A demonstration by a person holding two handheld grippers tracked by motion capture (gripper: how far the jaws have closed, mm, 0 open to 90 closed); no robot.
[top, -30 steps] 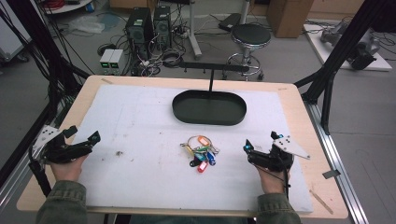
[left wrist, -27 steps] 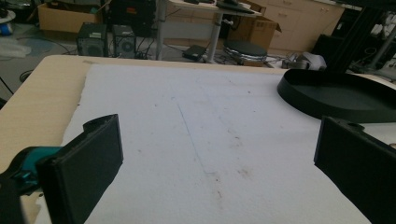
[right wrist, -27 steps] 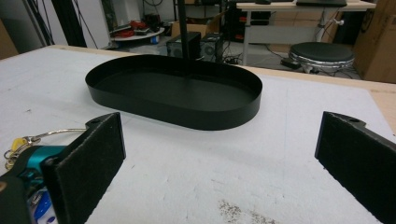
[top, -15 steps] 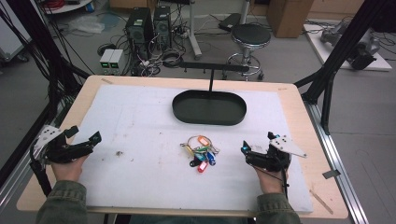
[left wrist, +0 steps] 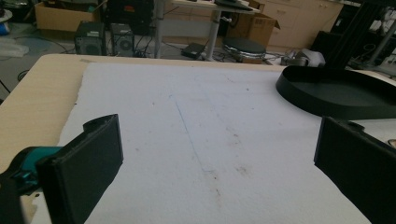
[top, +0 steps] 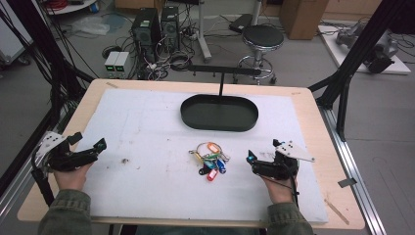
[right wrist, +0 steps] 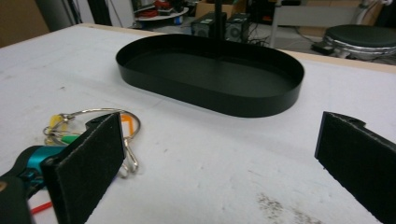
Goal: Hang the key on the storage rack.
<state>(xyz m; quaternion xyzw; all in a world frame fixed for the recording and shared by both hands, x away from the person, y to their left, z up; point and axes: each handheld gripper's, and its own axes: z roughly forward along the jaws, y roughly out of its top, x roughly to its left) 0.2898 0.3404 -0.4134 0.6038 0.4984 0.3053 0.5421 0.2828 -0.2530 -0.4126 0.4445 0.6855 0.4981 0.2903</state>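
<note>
Left gripper (top: 93, 149) rests at the table's (top: 58, 186) left edge with jaws spread wide on nothing, unchanged from a second ago. Mid-table, the bunch of keys (top: 209, 159) with coloured tags lies on the white mat (top: 147, 127), just in front of the black oval tray (top: 219, 112). Right gripper (top: 252, 160), jaws also wide apart and empty, has crept leftward toward the keys, so a pickup looks about to begin. No brand, label or writing is legible anywhere; the tags are too small to read.
</note>
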